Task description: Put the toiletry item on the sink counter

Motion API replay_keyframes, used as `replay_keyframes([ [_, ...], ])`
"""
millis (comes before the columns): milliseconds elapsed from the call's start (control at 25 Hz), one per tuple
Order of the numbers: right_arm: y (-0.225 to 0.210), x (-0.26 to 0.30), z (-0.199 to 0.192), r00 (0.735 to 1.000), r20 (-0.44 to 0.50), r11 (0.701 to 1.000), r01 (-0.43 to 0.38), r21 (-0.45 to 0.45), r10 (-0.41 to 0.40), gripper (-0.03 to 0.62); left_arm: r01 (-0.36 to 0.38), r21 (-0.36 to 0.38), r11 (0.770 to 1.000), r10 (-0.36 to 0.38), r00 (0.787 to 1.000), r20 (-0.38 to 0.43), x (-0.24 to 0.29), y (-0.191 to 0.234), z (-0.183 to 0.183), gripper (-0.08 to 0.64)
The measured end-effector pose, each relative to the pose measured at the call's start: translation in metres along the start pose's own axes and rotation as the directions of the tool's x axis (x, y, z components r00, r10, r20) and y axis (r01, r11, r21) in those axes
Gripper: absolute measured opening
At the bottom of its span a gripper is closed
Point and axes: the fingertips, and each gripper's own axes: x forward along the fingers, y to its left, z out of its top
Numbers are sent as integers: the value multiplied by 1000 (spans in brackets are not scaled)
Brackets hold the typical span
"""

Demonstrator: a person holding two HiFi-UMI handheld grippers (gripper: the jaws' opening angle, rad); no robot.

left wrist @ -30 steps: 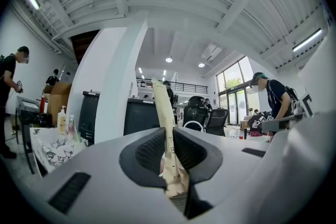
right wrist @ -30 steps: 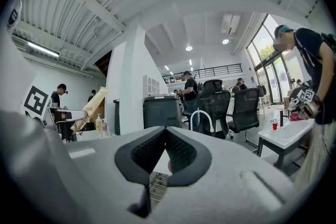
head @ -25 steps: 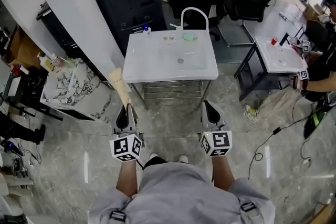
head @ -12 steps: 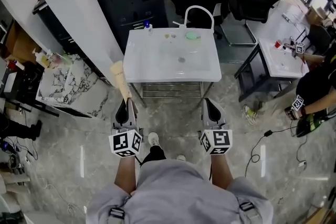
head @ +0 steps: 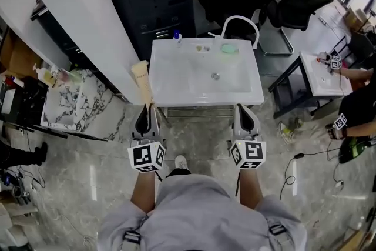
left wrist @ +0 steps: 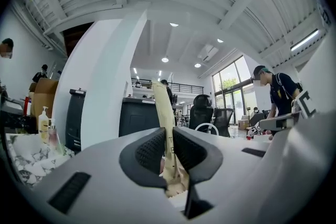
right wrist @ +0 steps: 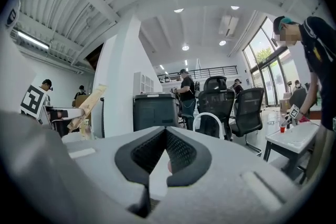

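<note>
Gripping the tube [head: 141,80], your left gripper [head: 145,111] is just short of the sink [head: 170,88], whose back rim carries a green dish [head: 228,49]; your right gripper [head: 245,110] is closed, empty. Pads [left wrist: 149,152] hide the tube's base.

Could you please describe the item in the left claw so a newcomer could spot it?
Find the white sink counter in the head view. Off its near left corner, the left claw is shut on a tube. It is the only long, flat, beige thing there, unlike the small bottle and green dish by the tap.
</note>
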Motion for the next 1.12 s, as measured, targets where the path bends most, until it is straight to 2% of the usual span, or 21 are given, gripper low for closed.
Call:
replay_keyframes([
  [200,25,48,1,999,-7,999,35,-11,-35,-2,12,4,1000,-12,1000,-1,33,49,0,43],
  [440,47,81,-5,999,-31,999,45,-12,-45,-2,31,-22,999,-31,999,-9,63,80,-9,43],
  [720,50,117,-1,998,-44,998,53,-34,-55,-2,53,-50,997,-55,998,-33,92,91,-19,43],
  [1120,12,186,-1,1000,-22,1000,19,-14,-19,-2,39,-16,999,-40,999,-21,163,79,-21,43],
])
